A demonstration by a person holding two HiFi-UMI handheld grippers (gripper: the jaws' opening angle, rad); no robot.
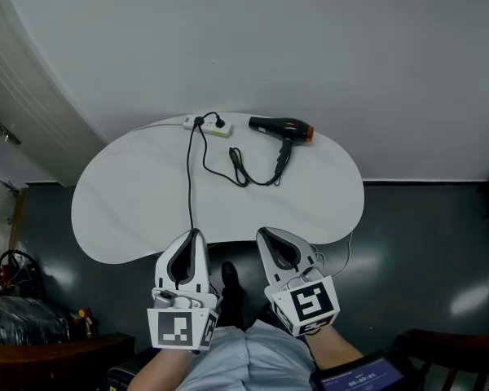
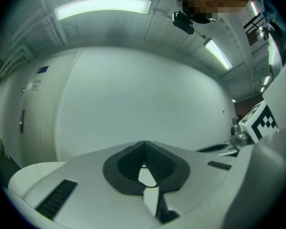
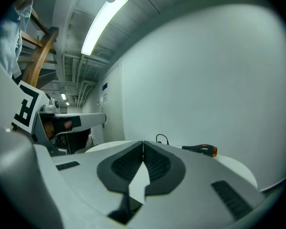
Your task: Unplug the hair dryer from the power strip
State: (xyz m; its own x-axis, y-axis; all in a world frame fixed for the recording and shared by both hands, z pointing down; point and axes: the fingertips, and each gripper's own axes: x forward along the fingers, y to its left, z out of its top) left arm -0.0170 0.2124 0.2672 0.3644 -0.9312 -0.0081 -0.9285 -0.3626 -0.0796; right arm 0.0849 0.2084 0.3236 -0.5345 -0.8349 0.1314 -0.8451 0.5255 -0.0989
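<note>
A plain white wall fills the far side of the room, meeting a dark grey floor. A ceiling light strip glows overhead in the left gripper view. On the floor stands a white, bean-shaped table, its near half bare.

The 2 tools hover side by side over the table's near edge. The left gripper has its jaws pressed together with nothing between them. The right gripper is likewise closed and empty.

The black hair dryer, with an orange band, lies near the far edge. Just left of it lies the white power strip, with black plugs seated in it. The black cord loops between them.
</note>
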